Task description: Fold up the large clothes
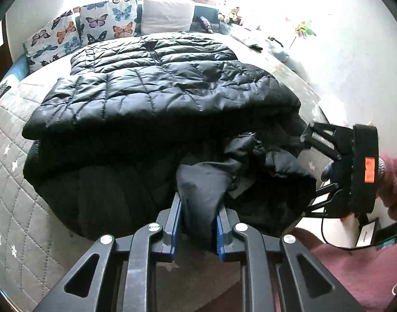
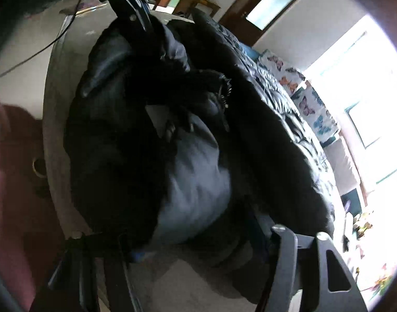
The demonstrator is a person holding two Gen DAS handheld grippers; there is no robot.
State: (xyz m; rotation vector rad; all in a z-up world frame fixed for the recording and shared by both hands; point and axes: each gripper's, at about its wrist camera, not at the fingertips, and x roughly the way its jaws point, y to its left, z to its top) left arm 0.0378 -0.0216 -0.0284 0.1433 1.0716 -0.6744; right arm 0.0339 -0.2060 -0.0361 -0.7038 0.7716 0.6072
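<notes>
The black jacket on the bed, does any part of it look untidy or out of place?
Yes. The black jacket lies mostly flat and quilted on the bed, but its near end is bunched, with grey lining turned out and pinched in the left gripper. The right gripper is at the same crumpled end.

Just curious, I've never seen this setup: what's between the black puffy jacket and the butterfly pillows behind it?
In the left wrist view, only a strip of grey quilted bedcover separates the black quilted puffer jacket from the butterfly-print pillows.
</notes>
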